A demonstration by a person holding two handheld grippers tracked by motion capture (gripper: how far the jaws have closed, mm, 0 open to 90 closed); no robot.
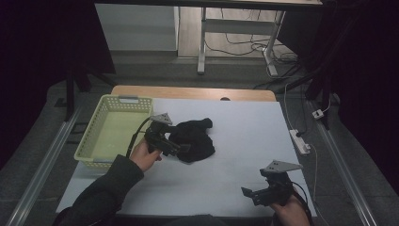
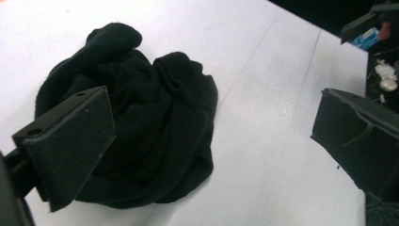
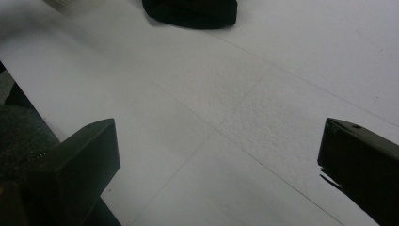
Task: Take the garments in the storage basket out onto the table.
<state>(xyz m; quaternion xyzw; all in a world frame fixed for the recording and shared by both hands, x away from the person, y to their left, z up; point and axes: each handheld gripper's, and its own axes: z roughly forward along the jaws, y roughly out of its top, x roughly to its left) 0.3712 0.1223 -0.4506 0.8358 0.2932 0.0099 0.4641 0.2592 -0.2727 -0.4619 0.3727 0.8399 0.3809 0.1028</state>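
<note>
A crumpled black cloth [image 1: 193, 139] lies in a heap near the middle of the white table [image 1: 249, 132]. My left gripper [image 1: 176, 147] is held at the cloth's left edge, pointing right. In the left gripper view, the gripper [image 2: 211, 122] is open wide, one jaw over the cloth [image 2: 141, 117] and the other over bare table, with nothing gripped. My right gripper [image 1: 250, 194] rests near the front right corner, far from the cloth. In the right gripper view, that gripper [image 3: 219, 155] is open over bare table, and the cloth [image 3: 190, 12] lies at the top edge.
A pale yellow plastic basket [image 1: 89, 141] stands empty at the table's left side, just behind my left hand. A white power strip [image 1: 299, 141] and cables lie on the floor to the right. The legs of a desk [image 1: 202, 42] stand beyond the table.
</note>
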